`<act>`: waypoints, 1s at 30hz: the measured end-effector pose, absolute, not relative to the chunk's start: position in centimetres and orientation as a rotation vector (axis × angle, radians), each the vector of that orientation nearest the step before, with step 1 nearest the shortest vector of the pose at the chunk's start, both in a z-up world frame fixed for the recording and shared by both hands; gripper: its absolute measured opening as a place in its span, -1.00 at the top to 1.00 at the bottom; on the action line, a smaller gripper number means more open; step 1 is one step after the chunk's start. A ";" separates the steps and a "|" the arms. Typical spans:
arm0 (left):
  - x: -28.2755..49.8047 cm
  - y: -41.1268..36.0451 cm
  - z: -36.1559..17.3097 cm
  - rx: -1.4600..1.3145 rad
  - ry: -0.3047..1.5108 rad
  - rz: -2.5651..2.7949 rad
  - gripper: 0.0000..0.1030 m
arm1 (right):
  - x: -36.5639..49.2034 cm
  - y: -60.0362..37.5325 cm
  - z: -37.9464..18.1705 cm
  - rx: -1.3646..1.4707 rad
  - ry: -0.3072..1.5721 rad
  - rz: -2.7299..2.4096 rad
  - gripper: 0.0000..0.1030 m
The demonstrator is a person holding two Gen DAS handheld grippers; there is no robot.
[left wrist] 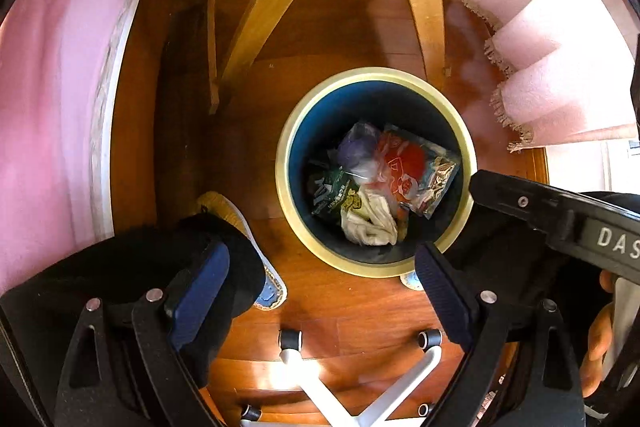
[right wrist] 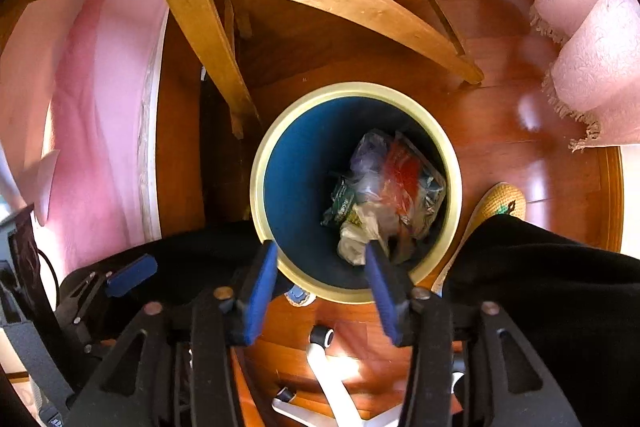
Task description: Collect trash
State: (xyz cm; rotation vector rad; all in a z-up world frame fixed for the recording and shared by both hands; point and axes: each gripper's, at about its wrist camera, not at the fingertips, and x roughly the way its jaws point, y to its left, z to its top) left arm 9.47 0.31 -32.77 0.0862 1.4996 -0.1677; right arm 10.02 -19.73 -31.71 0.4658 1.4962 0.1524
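Note:
A round bin with a cream rim [left wrist: 288,151] and blue inside stands on the wooden floor, seen from above in both views; its rim also shows in the right wrist view [right wrist: 258,171]. Inside lie a red and clear wrapper [left wrist: 408,167], a green packet [left wrist: 334,193], a purple-white bag [left wrist: 358,147] and crumpled white paper [left wrist: 370,223]. The same trash [right wrist: 384,187] shows in the right wrist view. My left gripper [left wrist: 324,279] is open and empty above the bin's near edge. My right gripper [right wrist: 320,267] is open and empty over the bin's near rim.
A wooden chair frame [left wrist: 420,7] stands just behind the bin. Pink cloth [left wrist: 52,107] hangs at left and a fringed pink cloth [left wrist: 560,95] at right. A white wheeled chair base [left wrist: 360,387] and the person's dark trousers and slippers [right wrist: 500,203] are near the bin.

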 end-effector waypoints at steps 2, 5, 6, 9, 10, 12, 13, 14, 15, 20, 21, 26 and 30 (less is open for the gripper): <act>9.5 0.5 -32.9 0.079 1.499 -0.163 -0.80 | 10.0 -19.8 -31.8 0.459 1.490 0.148 0.03; 9.6 0.6 -32.8 0.076 1.492 -0.165 -0.80 | 9.9 -19.6 -31.7 0.434 1.479 0.143 0.03; 9.6 0.7 -32.7 0.076 1.490 -0.165 -0.80 | 9.9 -19.6 -31.6 0.426 1.475 0.144 0.03; 9.6 0.7 -32.5 0.074 1.480 -0.166 -0.80 | 9.8 -19.4 -31.3 0.399 1.450 0.148 0.03; 9.6 0.6 -32.5 0.074 1.479 -0.165 -0.80 | 9.8 -19.4 -31.1 0.389 1.446 0.150 0.03; 9.5 0.7 -32.2 0.074 1.468 -0.157 -0.80 | 9.7 -19.2 -31.0 0.376 1.441 0.156 0.03; 9.5 0.7 -32.0 0.073 1.462 -0.154 -0.80 | 9.7 -19.2 -31.0 0.367 1.439 0.156 0.03; 9.4 0.8 -31.8 0.072 1.454 -0.149 -0.80 | 9.6 -19.1 -30.9 0.356 1.437 0.156 0.03; 9.4 0.8 -31.6 0.070 1.449 -0.149 -0.80 | 9.5 -19.1 -30.8 0.347 1.433 0.157 0.03; 8.9 1.0 -30.2 0.061 1.426 -0.147 -0.80 | 9.0 -18.9 -30.0 0.300 1.411 0.170 0.03; 8.6 1.0 -29.8 0.065 1.422 -0.151 -0.80 | 8.7 -18.9 -29.6 0.295 1.407 0.179 0.03; 6.9 0.7 -27.8 0.130 1.409 -0.194 -0.80 | 7.5 -18.6 -27.6 0.271 1.400 0.219 0.03; 5.4 0.9 -24.9 0.193 1.356 -0.214 -0.80 | 6.1 -18.4 -25.0 0.237 1.379 0.252 0.03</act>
